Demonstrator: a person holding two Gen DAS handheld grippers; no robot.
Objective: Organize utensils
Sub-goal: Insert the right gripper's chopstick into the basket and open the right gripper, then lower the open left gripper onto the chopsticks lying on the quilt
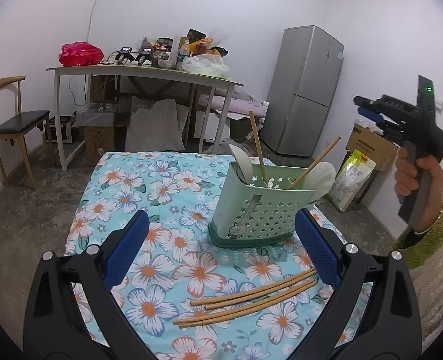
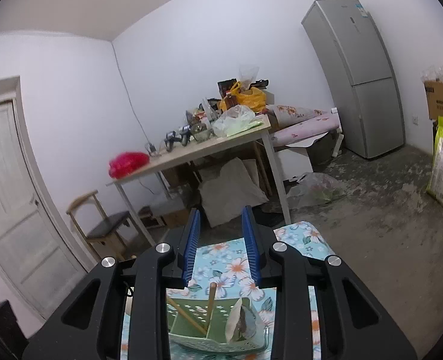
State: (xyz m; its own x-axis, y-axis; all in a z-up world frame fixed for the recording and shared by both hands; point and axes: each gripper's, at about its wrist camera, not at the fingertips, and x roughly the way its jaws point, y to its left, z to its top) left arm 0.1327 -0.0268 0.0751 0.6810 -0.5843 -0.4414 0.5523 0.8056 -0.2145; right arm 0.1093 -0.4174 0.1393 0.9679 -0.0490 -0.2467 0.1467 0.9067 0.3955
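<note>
Chopsticks (image 1: 248, 303), four of them, lie loose on the flowered cloth (image 1: 161, 198) in front of me, close together and nearly parallel, their far ends just beside the right finger of my left gripper (image 1: 221, 249). That gripper hangs over the cloth with its jaws spread wide and nothing between the blue pads (image 1: 128, 249). Beyond the loose sticks stands the green holder (image 1: 260, 210), a perforated basket with star-shaped holes, already carrying two chopsticks (image 1: 259, 147) that lean apart, plus two pale spoons (image 1: 322, 177) (one at each end, as far as I can tell). The holder's near corner sits partly behind my left gripper's right finger, so that finger blocks a direct line to it.

My right gripper (image 2: 221, 249) is up above the holder, seen from the left camera well off to the right in a hand (image 1: 416, 180) with a green sleeve (image 1: 425, 240). Its jaws stand a narrow way apart and I see nothing gripped between them; the holder's sticks and a spoon (image 2: 242, 321) show below, apart from the pads.

Around the cloth: a cluttered table (image 1: 143, 72) with a red bag (image 1: 80, 54), a chair (image 1: 14, 120) to its left, a grey fridge (image 1: 305, 90) to its right, a cardboard box (image 1: 371, 147) and a rice bag (image 1: 353, 180) on the floor.
</note>
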